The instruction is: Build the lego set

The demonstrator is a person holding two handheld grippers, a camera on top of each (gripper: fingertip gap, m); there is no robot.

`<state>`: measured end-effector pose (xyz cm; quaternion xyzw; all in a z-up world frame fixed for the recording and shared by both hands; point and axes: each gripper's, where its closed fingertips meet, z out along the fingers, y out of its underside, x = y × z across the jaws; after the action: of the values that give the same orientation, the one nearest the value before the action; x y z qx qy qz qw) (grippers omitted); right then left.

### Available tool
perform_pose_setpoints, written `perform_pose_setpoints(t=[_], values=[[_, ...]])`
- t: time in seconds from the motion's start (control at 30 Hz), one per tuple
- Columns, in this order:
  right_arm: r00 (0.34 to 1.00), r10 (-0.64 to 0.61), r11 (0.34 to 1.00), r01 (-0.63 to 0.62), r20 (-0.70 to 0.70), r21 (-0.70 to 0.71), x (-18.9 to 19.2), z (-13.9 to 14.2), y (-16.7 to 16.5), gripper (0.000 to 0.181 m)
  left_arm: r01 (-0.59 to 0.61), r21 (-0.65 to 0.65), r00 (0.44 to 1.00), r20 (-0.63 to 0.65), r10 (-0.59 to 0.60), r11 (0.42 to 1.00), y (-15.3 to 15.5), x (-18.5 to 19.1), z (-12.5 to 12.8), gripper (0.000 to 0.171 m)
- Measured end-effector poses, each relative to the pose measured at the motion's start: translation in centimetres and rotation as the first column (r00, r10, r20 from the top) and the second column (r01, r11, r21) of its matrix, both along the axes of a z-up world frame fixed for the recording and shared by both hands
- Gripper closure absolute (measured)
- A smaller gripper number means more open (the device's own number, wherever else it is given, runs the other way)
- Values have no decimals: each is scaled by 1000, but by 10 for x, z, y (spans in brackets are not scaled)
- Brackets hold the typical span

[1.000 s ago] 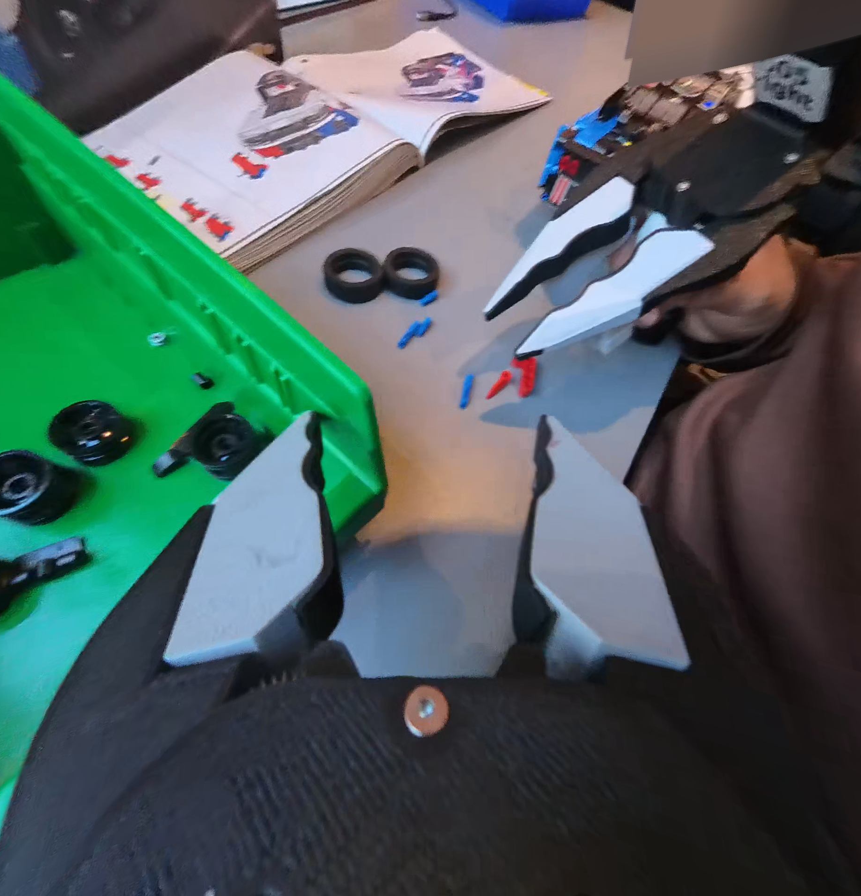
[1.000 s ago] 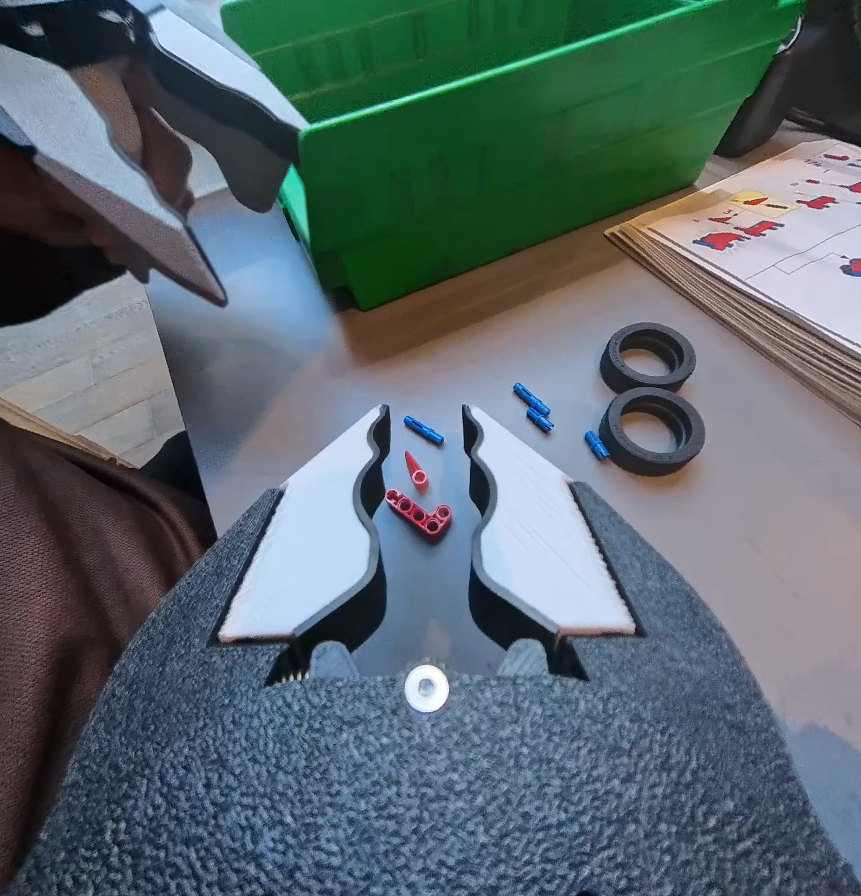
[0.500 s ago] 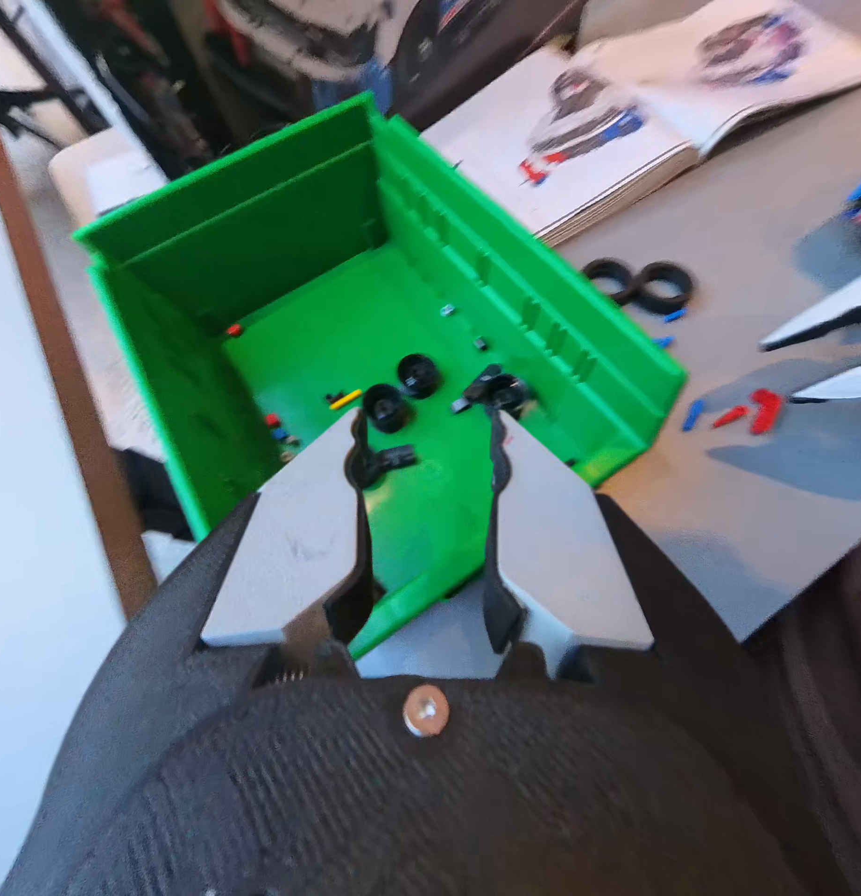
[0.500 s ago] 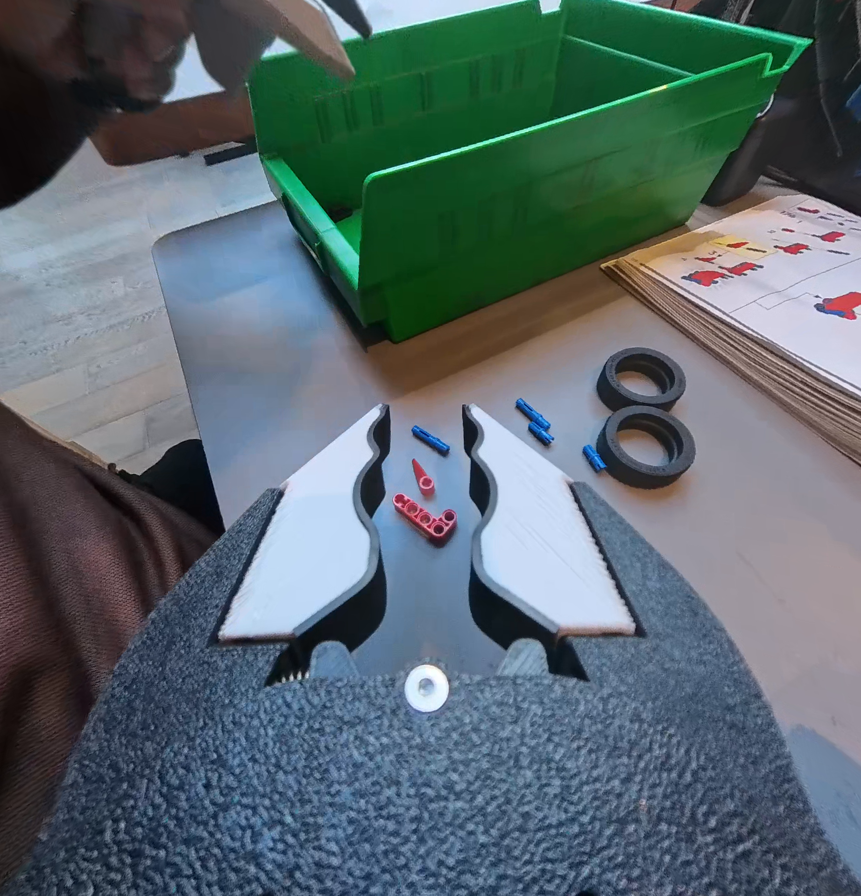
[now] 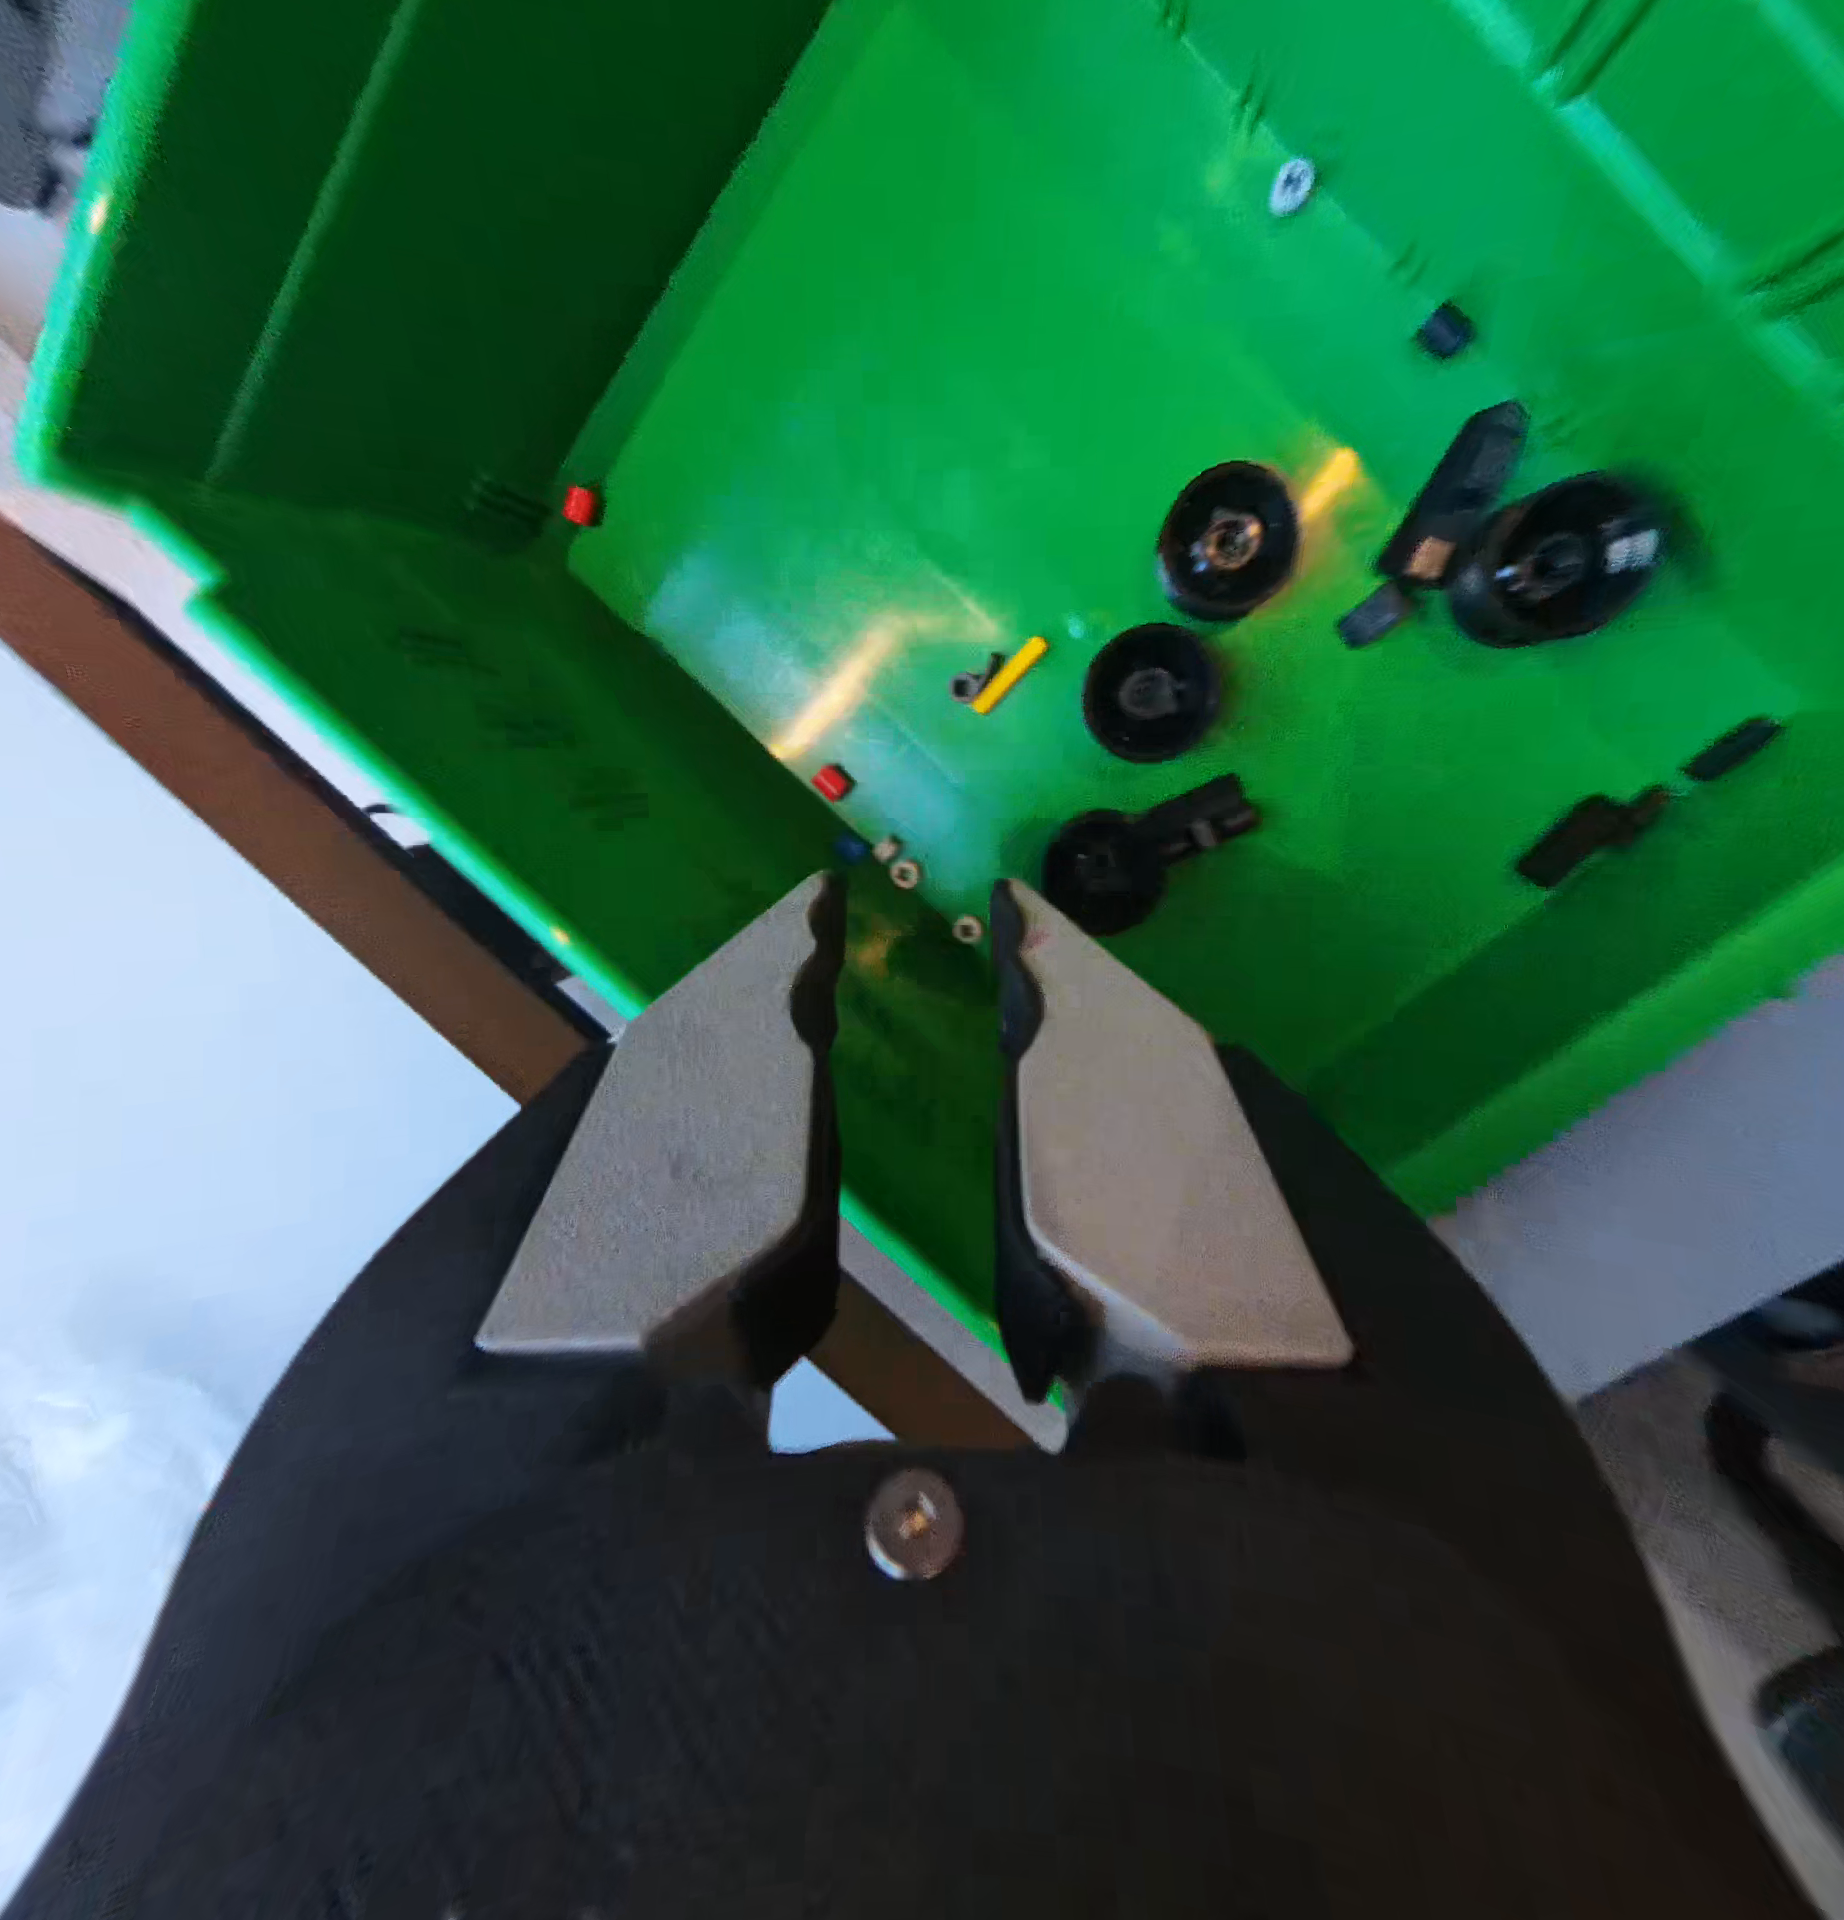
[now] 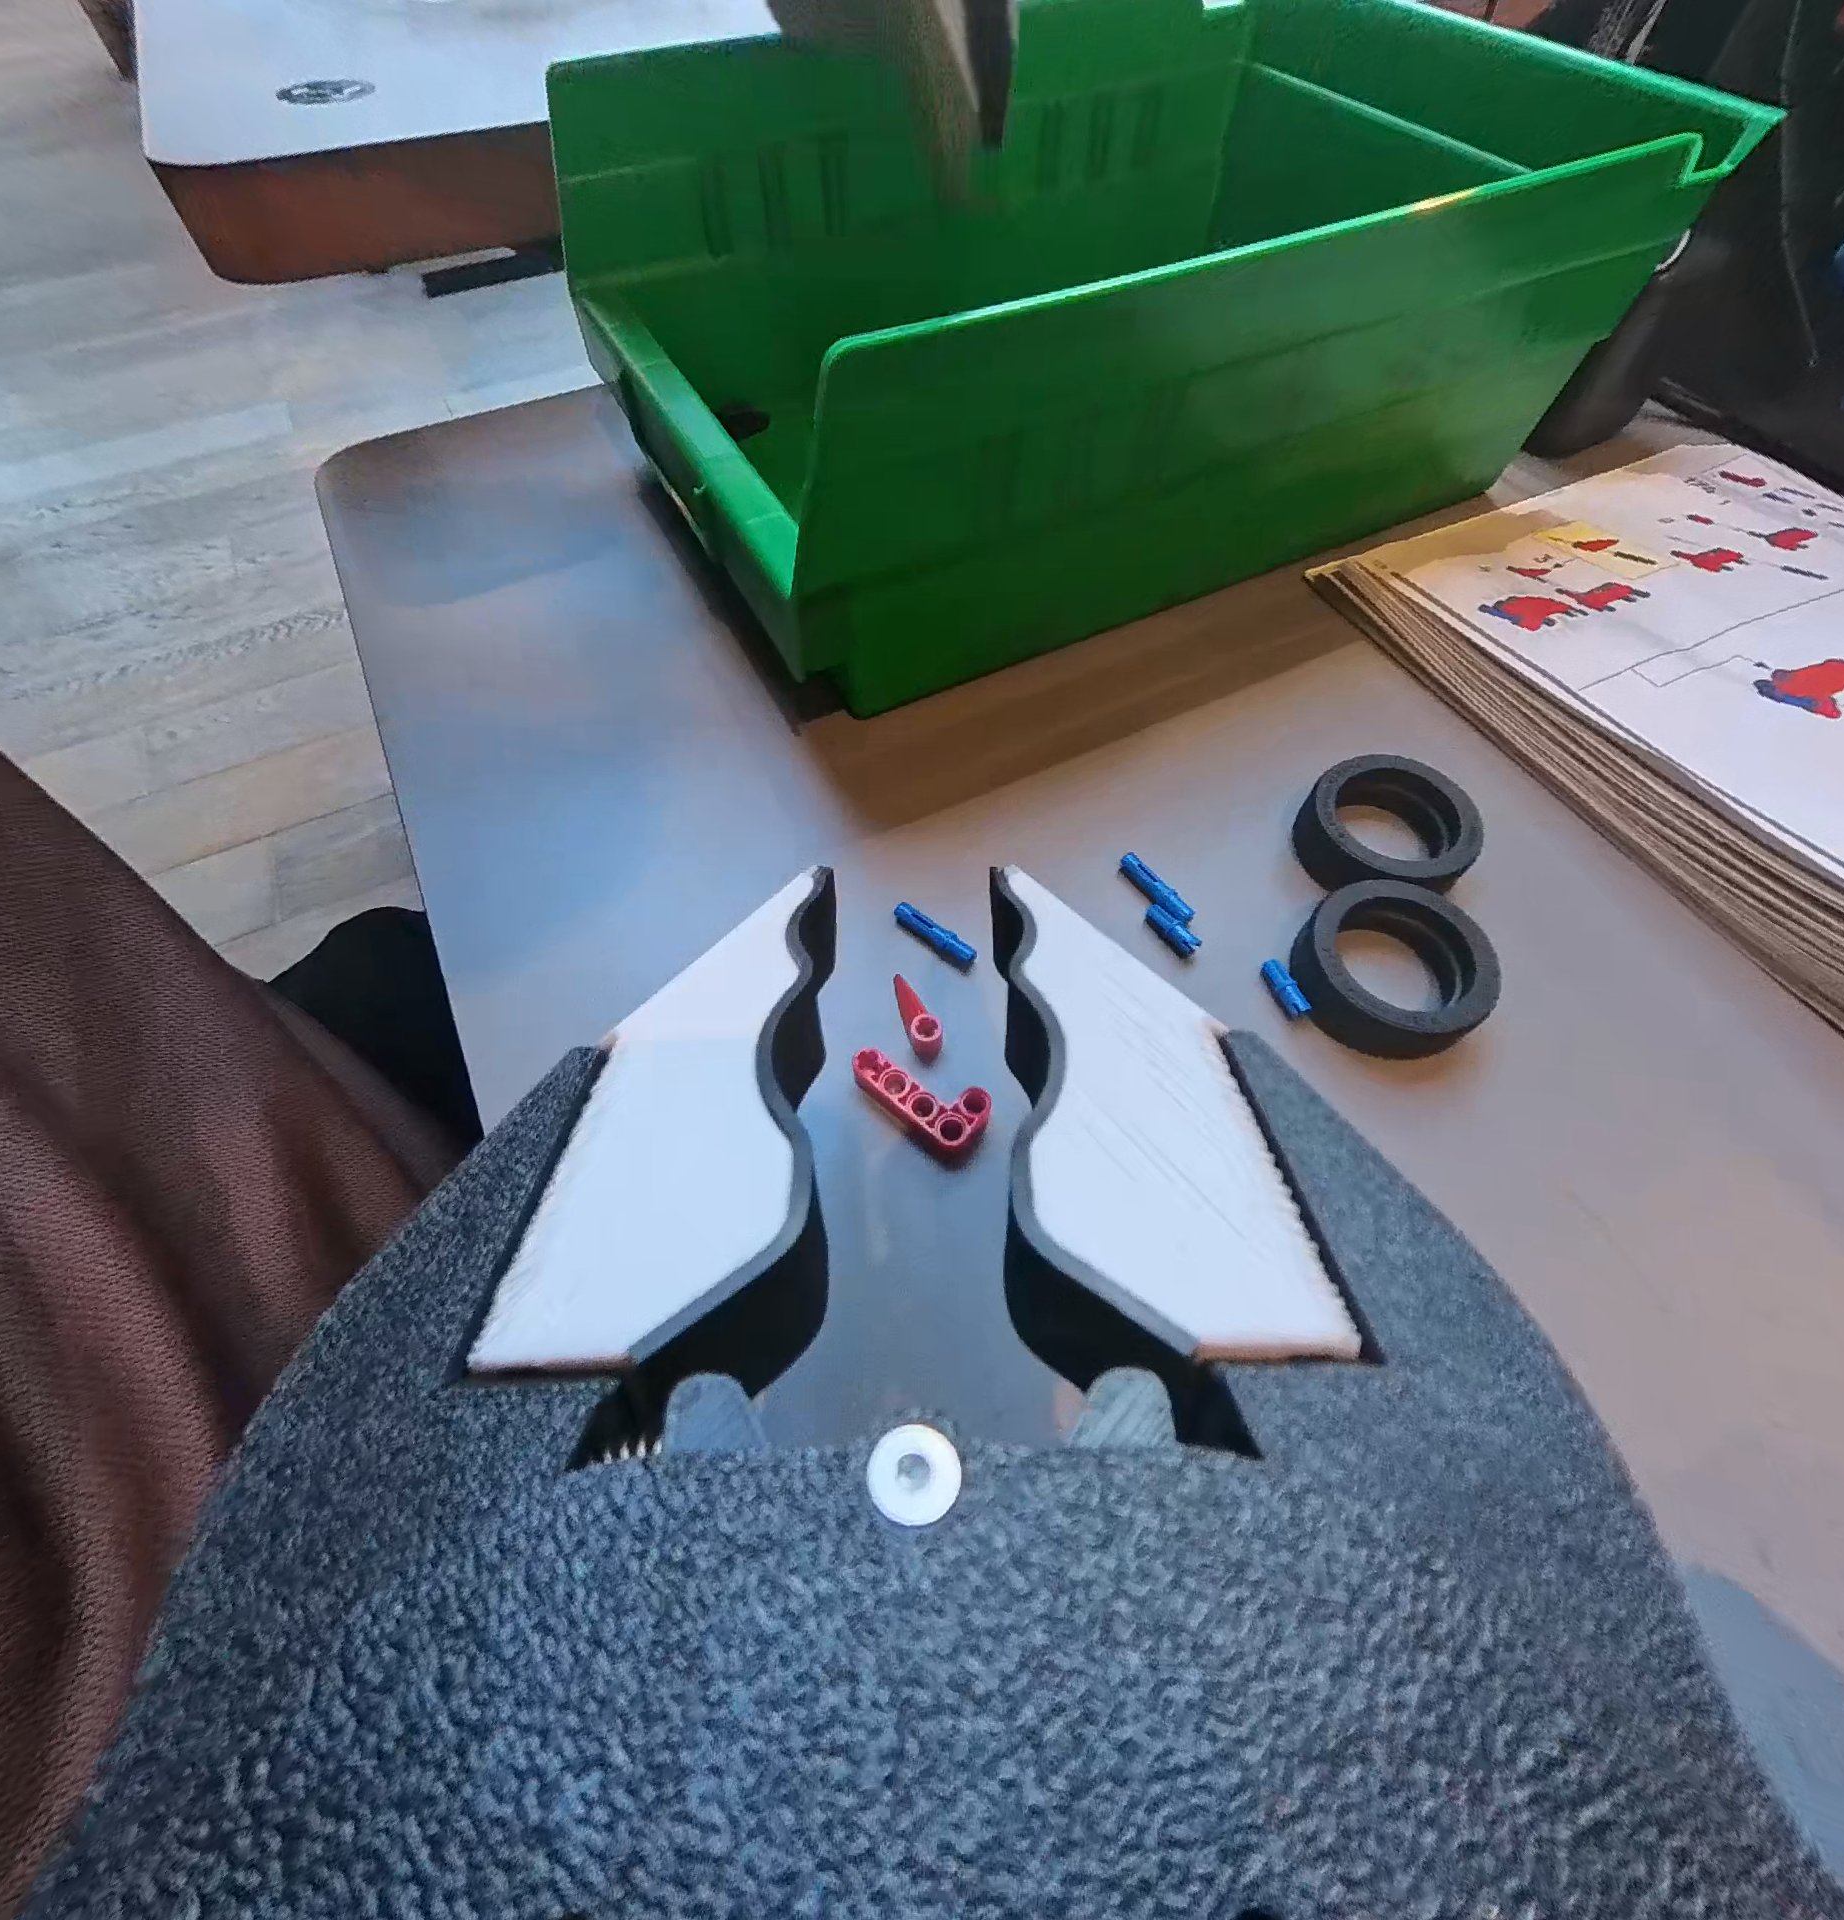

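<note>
Beam [image 6: 923, 1112] flat, long axis diagonal

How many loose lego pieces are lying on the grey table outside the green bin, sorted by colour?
Blue plastic connector pins: 4
Red plastic pieces, an L-shaped beam and a pointed tooth: 2
Black rubber tyres: 2
Total: 8

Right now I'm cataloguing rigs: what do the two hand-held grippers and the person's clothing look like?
The left hand-held gripper has grey angular fingers with wavy black inner edges on a ribbed black body with a silver screw. The right hand-held gripper has white fingers with the same black edges, a coarse dark grainy body and a white screw. A brown knit garment shows beside it.
</note>
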<state>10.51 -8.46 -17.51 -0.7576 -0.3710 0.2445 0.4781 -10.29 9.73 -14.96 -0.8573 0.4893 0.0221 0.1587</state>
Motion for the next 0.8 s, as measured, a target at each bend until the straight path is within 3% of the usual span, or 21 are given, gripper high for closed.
perform_pose_setpoints(t=[0.1, 0.23, 0.33, 0.5, 0.57, 0.7, 0.8], values=[[1000, -2, 1000, 2, -6, 7, 0, 1, 0, 153, 169, -56, 962, -208, -177, 984, 16, 0, -19, 145], [1000, 5, 1000, -5, -6, 14, 0, 2, -1, 153, 310, -175, 838, -415, -355, 935, 26, -5, -42, 144], [1000, 11, 1000, -11, -6, 20, -1, 3, -3, 153, 322, -231, 758, -517, -397, 918, 30, -13, -54, 144], [1000, 23, 1000, -22, -18, 19, -1, 4, -5, 153, 334, -299, 679, -582, -448, 894, 35, -20, -69, 147], [999, 27, 999, -27, -23, 18, -1, 5, -5, 153, 321, -330, 647, -608, -460, 888, 37, -24, -71, 160], [999, 33, 999, -33, -27, 18, 0, 5, -8, 153, 280, -376, 659, -594, -461, 883, 35, -24, -71, 167], [999, 39, 999, -38, -25, 21, -1, 5, -9, 153, 309, -342, 679, -574, -457, 888, 39, -20, -65, 167]])
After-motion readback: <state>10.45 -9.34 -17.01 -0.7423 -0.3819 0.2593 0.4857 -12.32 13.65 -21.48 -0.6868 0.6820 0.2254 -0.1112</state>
